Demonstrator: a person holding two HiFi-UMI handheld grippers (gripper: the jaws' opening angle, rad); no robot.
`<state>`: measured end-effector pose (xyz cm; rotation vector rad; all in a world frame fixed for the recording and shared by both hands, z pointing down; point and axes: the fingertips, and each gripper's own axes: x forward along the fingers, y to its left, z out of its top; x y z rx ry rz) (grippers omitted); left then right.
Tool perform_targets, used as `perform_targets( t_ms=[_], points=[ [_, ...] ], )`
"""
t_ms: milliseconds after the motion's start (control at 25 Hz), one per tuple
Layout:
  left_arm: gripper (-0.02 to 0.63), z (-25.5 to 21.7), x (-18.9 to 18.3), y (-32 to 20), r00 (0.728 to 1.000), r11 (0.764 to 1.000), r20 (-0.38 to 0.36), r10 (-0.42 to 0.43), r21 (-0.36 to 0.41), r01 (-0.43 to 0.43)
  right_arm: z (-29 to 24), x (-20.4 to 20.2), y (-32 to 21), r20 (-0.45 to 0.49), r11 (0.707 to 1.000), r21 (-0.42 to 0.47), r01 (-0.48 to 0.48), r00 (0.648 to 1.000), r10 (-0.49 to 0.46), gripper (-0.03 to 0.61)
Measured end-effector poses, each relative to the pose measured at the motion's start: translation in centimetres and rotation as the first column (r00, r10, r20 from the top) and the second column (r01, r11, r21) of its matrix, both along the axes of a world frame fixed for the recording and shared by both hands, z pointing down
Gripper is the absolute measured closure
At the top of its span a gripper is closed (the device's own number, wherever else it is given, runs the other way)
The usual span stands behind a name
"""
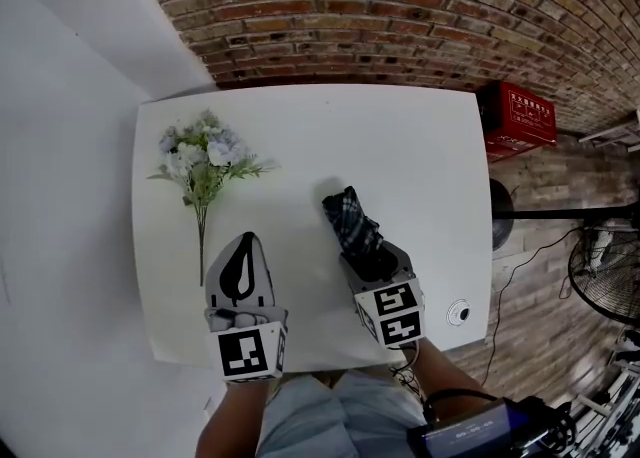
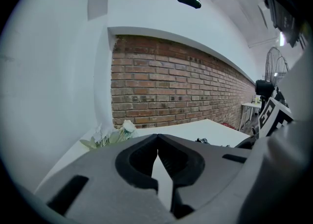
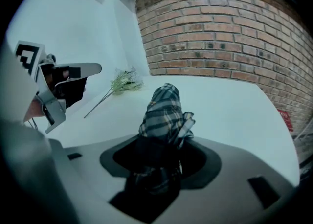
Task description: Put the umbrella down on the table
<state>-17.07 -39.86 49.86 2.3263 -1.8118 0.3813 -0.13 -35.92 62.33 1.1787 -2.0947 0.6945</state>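
Observation:
A folded plaid umbrella sticks out forward from my right gripper, which is shut on its dark lower part above the white table. In the right gripper view the umbrella fills the space between the jaws of the right gripper and slants down toward the tabletop. Whether its far end touches the table I cannot tell. My left gripper hovers over the table's near left part, shut with nothing in it. In the left gripper view, the tips of the left gripper meet.
A bunch of pale artificial flowers lies at the table's left. A small white round object sits near the front right corner. Right of the table are a red crate, a fan and cables. A brick wall stands behind.

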Motion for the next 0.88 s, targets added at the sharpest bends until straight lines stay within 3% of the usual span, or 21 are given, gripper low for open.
perform_targets(
  t_ms=[480, 880],
  points=[
    [0.606, -1.1, -0.1, 0.1, 1.0, 1.0, -0.026, 0.009, 0.012, -0.008, 0.8, -0.1, 0.1, -0.016, 0.997, -0.079, -0.016, 1.0, 0.015, 0.325],
    [0.606, -3.9, 1.2, 1.0, 0.999, 0.998, -0.025, 0.025, 0.059, -0.024, -1.5, 0.0, 0.2, 0.01, 1.0, -0.025, -0.01, 1.0, 0.011, 0.278]
  ],
)
